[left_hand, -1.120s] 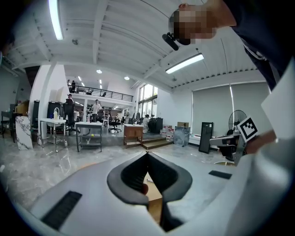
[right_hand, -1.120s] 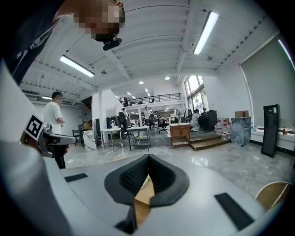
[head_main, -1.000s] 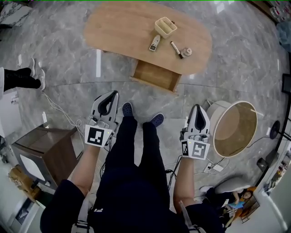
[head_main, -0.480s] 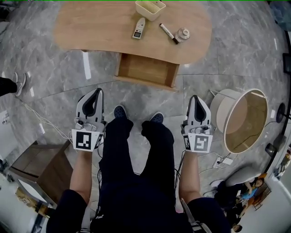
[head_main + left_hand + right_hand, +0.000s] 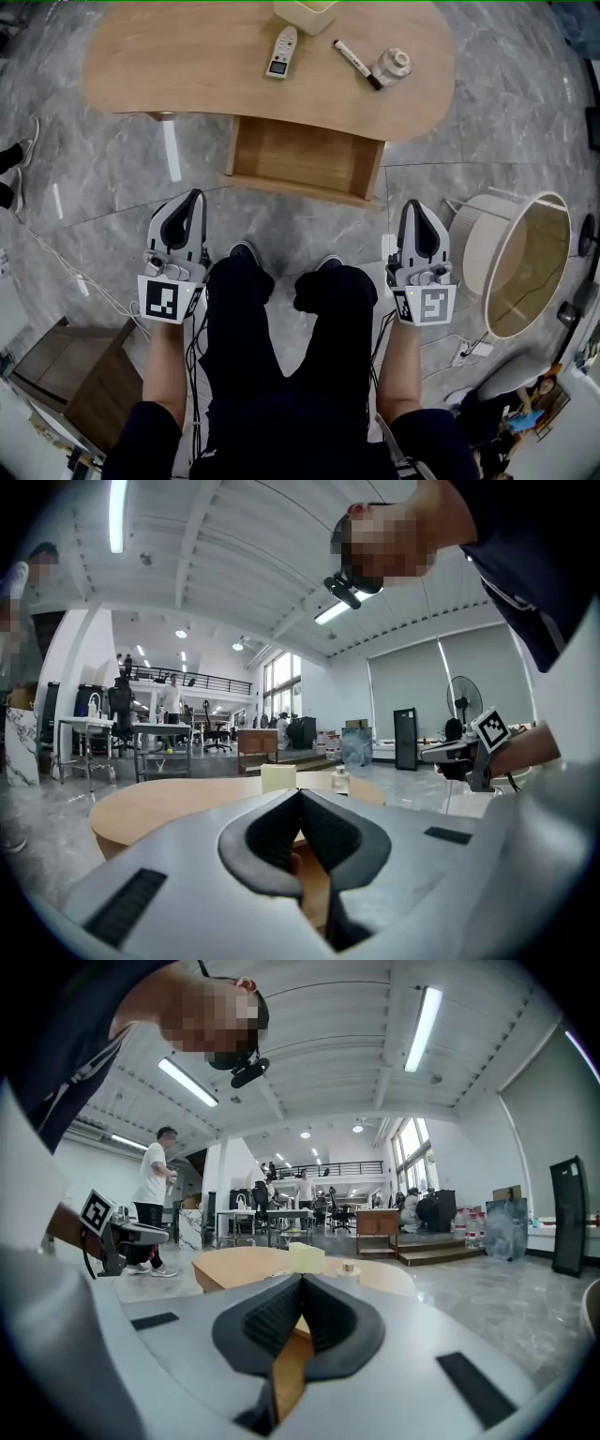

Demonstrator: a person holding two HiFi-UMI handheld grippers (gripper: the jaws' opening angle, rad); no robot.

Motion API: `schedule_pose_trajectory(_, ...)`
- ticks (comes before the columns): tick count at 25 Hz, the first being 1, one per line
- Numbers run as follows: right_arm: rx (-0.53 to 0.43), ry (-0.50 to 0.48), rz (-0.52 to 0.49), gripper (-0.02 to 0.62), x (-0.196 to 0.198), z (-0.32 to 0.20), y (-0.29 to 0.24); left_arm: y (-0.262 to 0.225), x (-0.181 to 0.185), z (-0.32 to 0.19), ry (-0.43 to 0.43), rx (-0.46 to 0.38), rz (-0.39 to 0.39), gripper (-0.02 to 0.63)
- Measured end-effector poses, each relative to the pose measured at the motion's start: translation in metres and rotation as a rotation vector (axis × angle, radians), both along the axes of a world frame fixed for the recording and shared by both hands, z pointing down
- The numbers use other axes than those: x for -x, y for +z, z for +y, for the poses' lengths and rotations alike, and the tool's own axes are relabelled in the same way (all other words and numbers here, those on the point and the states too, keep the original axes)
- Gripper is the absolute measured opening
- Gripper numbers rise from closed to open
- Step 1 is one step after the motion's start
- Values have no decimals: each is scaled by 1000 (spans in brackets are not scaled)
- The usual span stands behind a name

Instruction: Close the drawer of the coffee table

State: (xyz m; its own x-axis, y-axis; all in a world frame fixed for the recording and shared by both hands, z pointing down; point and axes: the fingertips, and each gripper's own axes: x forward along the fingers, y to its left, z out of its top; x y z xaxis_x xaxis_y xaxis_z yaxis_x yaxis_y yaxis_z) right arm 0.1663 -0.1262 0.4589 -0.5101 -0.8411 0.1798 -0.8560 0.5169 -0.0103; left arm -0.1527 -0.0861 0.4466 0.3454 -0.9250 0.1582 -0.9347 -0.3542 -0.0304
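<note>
Oval wooden bench (image 5: 187, 66) on grey marble floor (image 5: 281, 225) — its drawer (image 5: 300, 155) stands pulled out, wooden bottom showing (beige bin (image 5: 305, 9) on top). Left tongs (image 5: 194, 199), right tongs (image 5: 415, 206) — both clenched.

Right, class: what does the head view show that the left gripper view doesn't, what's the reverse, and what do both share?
Head view only: the drawer with its open inside, the marker and the remote. Left gripper view only: the ceiling lights, a standing fan and distant people. Both: the coffee table, the cream bin, the small jar and the shut left gripper.
</note>
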Motion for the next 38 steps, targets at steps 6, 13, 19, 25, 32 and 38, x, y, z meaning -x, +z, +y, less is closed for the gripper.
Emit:
schedule_pose_trajectory(6,15,-38,4,26,-9,4,49,51,10,-4,-2,35,30,25)
schedule_pose_trajectory(13,-35,-110,12,26,-8,6,95,110,16,-14,72,-4,-13,25)
schedule_pose_trajectory(19,-39,-96,-56,26,-17,3,123,154,26,-9,62,-13,-67,25)
schedule_pose_trajectory(25,-24,-104,12,26,-21,12,144,177,26,3,75,13,-44,25)
schedule_pose_trajectory(32,-74,-109,7,29,-21,23,151,192,43,6,46,-15,-16,26)
schedule_pose_trajectory(38,-86,-104,-3,132,-25,31,160,204,49,8,47,-7,37,28)
